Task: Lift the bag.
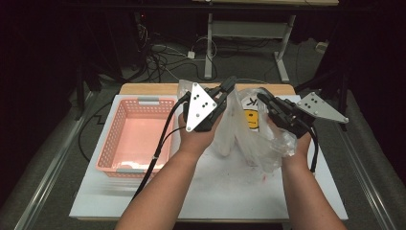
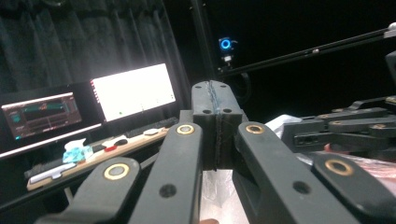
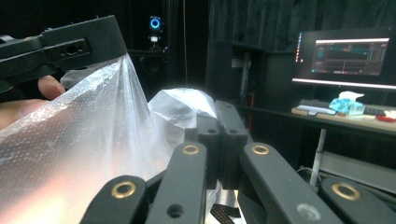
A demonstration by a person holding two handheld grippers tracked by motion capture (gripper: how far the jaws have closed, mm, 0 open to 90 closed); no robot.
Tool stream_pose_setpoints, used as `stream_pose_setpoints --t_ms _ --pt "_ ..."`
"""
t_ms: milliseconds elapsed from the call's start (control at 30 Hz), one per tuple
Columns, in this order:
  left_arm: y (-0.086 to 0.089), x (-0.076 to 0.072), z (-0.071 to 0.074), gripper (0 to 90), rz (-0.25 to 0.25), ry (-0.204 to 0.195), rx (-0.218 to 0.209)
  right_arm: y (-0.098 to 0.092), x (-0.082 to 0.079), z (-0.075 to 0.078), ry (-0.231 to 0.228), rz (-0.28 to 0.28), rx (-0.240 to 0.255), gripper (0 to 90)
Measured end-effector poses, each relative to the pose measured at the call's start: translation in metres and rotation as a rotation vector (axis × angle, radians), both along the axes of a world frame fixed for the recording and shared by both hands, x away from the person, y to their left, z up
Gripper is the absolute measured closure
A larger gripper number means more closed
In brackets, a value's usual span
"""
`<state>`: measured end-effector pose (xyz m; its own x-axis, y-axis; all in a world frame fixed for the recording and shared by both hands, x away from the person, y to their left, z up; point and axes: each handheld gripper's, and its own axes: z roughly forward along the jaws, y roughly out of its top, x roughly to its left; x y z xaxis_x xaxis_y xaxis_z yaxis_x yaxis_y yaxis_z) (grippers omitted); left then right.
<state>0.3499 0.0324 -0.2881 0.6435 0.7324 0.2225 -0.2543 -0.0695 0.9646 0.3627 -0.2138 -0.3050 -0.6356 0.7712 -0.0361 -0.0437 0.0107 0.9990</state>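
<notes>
A clear plastic bag [image 1: 256,143] hangs in the air above the white table top [image 1: 230,191], stretched between both grippers. Something with a yellow and white label [image 1: 251,118] shows through the film. My left gripper [image 1: 230,85] is shut on the bag's left upper edge; in the left gripper view its jaws [image 2: 215,100] are pressed together over a thin seam of film. My right gripper [image 1: 262,97] is shut on the right upper edge. In the right gripper view the film [image 3: 93,135] runs from the left gripper's jaw tip [image 3: 100,39] down past my right gripper [image 3: 217,121].
An empty pink basket [image 1: 107,143] stands on the left part of the table. Cables [image 1: 158,57] and a desk's white legs [image 1: 208,48] lie on the floor behind. A side desk with lit monitors [image 2: 133,91] and a blue tissue pack [image 3: 348,103] stands farther off.
</notes>
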Motion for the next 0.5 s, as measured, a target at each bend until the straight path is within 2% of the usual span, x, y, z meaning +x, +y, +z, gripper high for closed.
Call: stream_pose_setpoints --t_ms 267,500 --pt "0.002 -0.003 0.006 88.4 0.009 -0.015 0.001 -0.009 -0.008 0.01 -0.032 -0.019 0.027 90.0" --pt "0.001 0.003 0.02 88.4 0.01 -0.025 -0.032 -0.021 -0.01 0.028 -0.078 -0.059 0.065 90.0"
